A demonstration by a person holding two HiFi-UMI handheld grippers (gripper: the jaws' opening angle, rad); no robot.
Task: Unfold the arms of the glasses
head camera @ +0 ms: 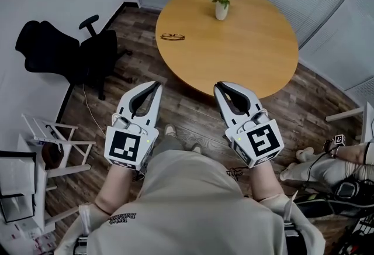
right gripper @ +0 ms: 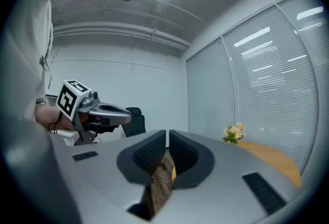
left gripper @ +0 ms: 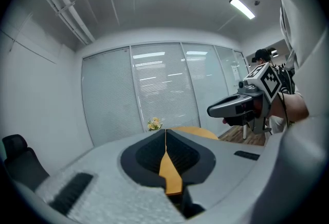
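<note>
Thin dark-framed glasses on the round worktop, well apart from the clenched, empty fingers of left gripper and right gripper.

No word or number can be read anywhere. The person's beige cloth shirt carries a small dark print near its left sleeve, upside down and too blurred to spell out. The two white cubes bear only black square patterns, no letters.
</note>
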